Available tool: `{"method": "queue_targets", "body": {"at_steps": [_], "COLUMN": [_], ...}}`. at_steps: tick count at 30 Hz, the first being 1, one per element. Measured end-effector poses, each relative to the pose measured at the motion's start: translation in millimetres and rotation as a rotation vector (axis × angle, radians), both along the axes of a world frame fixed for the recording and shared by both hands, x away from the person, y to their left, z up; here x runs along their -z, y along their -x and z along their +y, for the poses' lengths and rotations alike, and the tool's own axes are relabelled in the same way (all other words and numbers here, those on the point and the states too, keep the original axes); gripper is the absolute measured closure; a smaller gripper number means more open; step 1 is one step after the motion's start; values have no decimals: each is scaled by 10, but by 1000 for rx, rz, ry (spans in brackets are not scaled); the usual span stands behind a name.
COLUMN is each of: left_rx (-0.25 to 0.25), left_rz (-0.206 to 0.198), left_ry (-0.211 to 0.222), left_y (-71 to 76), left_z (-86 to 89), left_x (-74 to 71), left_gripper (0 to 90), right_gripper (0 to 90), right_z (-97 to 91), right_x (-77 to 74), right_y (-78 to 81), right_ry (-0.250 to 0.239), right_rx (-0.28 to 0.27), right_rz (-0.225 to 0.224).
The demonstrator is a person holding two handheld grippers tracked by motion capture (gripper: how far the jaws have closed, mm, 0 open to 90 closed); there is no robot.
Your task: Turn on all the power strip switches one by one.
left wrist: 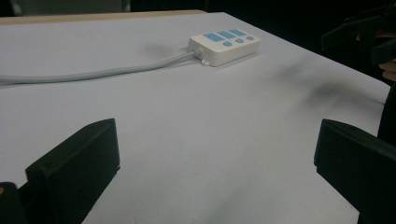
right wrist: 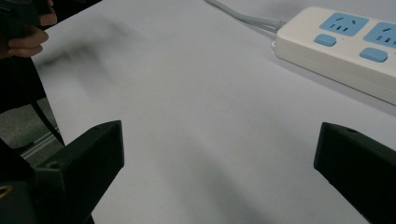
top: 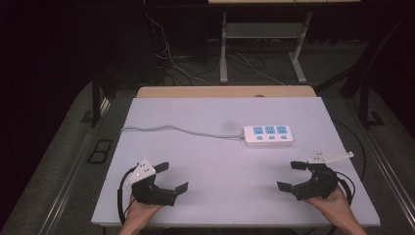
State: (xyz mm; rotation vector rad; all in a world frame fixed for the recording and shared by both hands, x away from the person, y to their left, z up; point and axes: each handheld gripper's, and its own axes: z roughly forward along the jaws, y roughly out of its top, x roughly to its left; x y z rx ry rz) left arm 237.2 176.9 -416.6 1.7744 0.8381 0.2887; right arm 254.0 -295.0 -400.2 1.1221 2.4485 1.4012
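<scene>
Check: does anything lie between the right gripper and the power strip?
Nothing: bare white table separates the right gripper from the power strip, clearest in the high view.

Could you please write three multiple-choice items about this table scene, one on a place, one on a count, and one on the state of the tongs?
1. Where does the power strip lie on the table?
A. beyond the right tongs, right of centre
B. at the near left corner
C. between the jaws of the left tongs

2. How many blue sockets does the power strip show?
A. one
B. three
C. five

3. How do the left tongs and right tongs stand?
A. both shut on the cable
B. one open, one shut
C. both open, holding nothing

Answers: 1 A, the high view shows it farther back than the right tongs; 2 B, three blue faces sit in a row; 3 C, both pairs of jaws are wide apart over bare table.
</scene>
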Motion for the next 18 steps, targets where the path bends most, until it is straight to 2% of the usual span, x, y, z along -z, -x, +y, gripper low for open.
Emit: {"method": "queue_targets", "body": {"at_steps": [18], "left_rx": [-2], "left_rz": [1], "left_ry": [-1], "left_y": [-12], "left_z": [-3], "left_x": [12], "left_gripper": [0], "right_gripper": [15], "right_z": [-92], "right_x": [-174], "right_y": [-184], "right_ry": [32], "right_rx": [-22], "right_rz": [6]}}
